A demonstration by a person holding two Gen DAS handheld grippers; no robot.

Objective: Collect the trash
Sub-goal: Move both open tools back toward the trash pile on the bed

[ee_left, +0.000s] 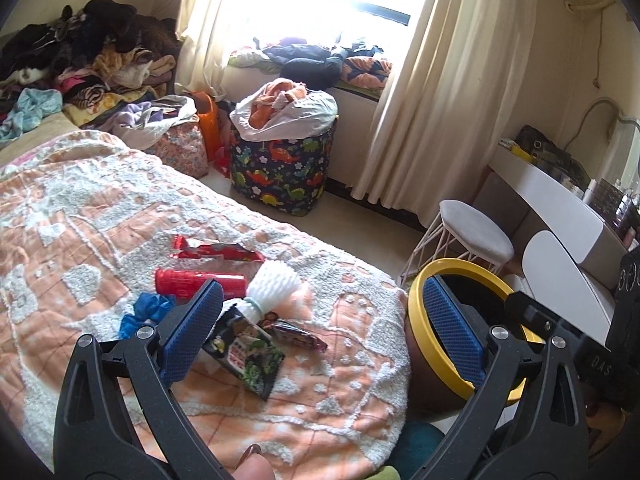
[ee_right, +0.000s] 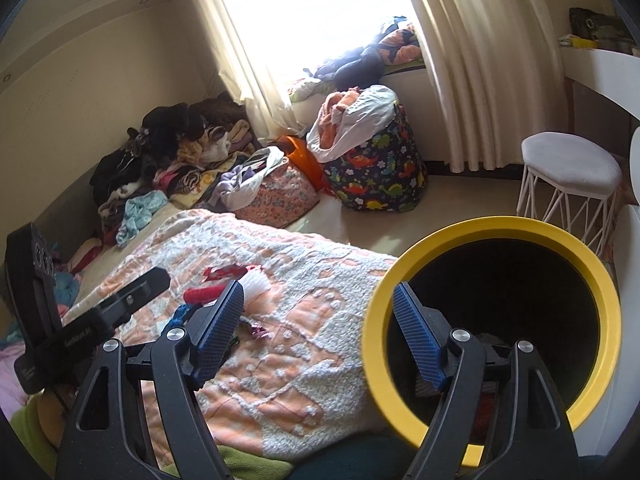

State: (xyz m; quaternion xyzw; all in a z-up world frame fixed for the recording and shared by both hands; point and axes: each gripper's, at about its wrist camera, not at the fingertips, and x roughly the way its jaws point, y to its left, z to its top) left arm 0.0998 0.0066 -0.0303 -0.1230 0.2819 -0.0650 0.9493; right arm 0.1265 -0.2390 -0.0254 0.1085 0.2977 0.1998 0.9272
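Observation:
Trash lies on the orange and white bed cover point(ee_left: 80, 220): a red can point(ee_left: 188, 282), a red wrapper point(ee_left: 218, 252), a white foam net point(ee_left: 274, 286), a blue crumpled piece point(ee_left: 146, 312), a dark snack packet point(ee_left: 244, 350) and a small purple wrapper point(ee_left: 298, 334). A yellow-rimmed bin point(ee_right: 496, 320) stands beside the bed, dark inside; it also shows in the left wrist view point(ee_left: 424, 332). My left gripper point(ee_left: 324, 328) is open and empty just above the trash. My right gripper point(ee_right: 320, 332) is open and empty, its right finger at the bin's mouth.
A dinosaur-print basket point(ee_left: 282, 168) full of clothes and a floral bag point(ee_left: 182, 148) stand on the floor by the window. Clothes point(ee_left: 80, 52) are piled at the far end. A white stool point(ee_left: 474, 234) and a white desk point(ee_left: 560, 200) stand to the right.

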